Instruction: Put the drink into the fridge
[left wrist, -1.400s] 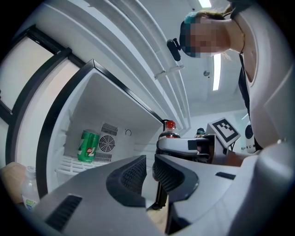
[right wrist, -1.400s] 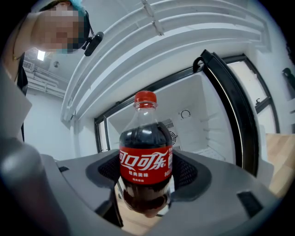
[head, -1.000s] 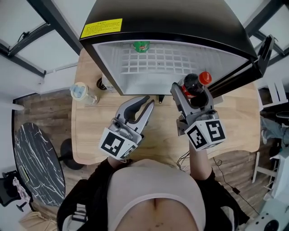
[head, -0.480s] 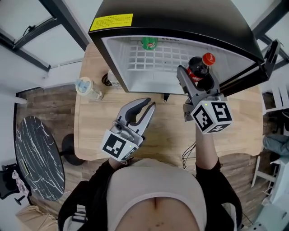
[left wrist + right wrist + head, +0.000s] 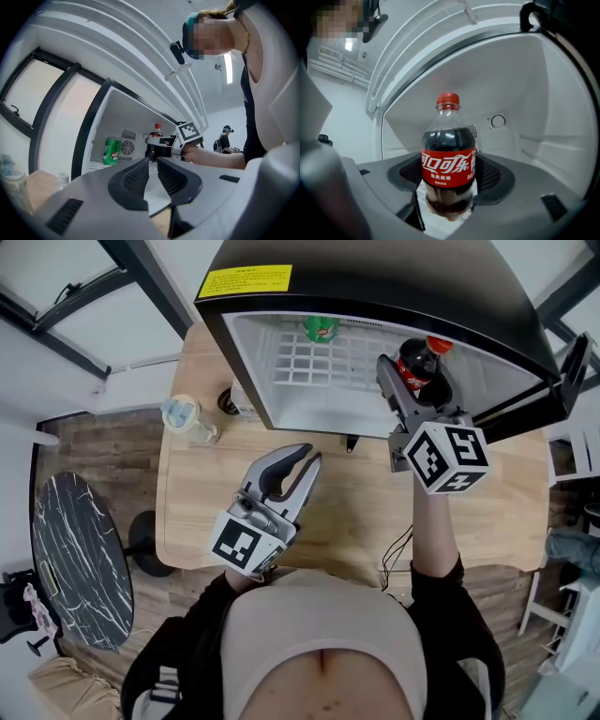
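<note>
A cola bottle with a red cap and red label stands upright in my right gripper, which is shut on its lower body. It hangs inside the mouth of the open black fridge, at the right side over the white wire shelf. The right gripper view shows the bottle between the pads, with the white fridge interior behind. A green can stands at the back of the shelf. My left gripper is shut on nothing and rests above the wooden table, pointing at the fridge.
The fridge door hangs open at the right. A lidded plastic cup and a small clear bottle stand on the table left of the fridge. A cable trails over the front edge. A round marble table stands lower left.
My right gripper has carried the cola bottle forward from in front of the fridge into its opening. The left gripper has stayed where it was.
</note>
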`<state>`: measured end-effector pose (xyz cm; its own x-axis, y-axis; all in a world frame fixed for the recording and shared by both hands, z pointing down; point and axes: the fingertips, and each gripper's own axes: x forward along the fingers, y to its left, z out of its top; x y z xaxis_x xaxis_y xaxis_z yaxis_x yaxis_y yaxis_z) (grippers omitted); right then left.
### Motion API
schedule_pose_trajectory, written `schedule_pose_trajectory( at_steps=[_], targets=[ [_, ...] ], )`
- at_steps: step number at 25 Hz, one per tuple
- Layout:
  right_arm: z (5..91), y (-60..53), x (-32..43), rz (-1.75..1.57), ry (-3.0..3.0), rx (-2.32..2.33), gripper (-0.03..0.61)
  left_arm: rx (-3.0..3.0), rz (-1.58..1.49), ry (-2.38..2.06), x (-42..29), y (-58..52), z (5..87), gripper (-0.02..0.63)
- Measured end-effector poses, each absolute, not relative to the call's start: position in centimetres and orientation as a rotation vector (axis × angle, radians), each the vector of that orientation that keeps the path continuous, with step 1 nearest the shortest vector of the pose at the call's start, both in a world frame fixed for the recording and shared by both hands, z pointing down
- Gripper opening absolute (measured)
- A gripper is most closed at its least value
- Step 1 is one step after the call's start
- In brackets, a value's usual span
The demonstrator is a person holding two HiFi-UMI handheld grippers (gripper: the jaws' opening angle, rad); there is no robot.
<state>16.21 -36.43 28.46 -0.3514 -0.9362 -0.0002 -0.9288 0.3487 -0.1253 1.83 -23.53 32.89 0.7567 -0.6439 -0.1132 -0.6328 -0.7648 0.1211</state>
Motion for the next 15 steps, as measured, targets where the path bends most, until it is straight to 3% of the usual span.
schedule_pose_trajectory(
  at_steps=[15],
  targets=[
    [30.6,-40.0,16.7,-0.17,2.546,-1.78,0.325,2.849,-0.212,-1.069,1.1,-24.1,33.9,0.063]
  ],
)
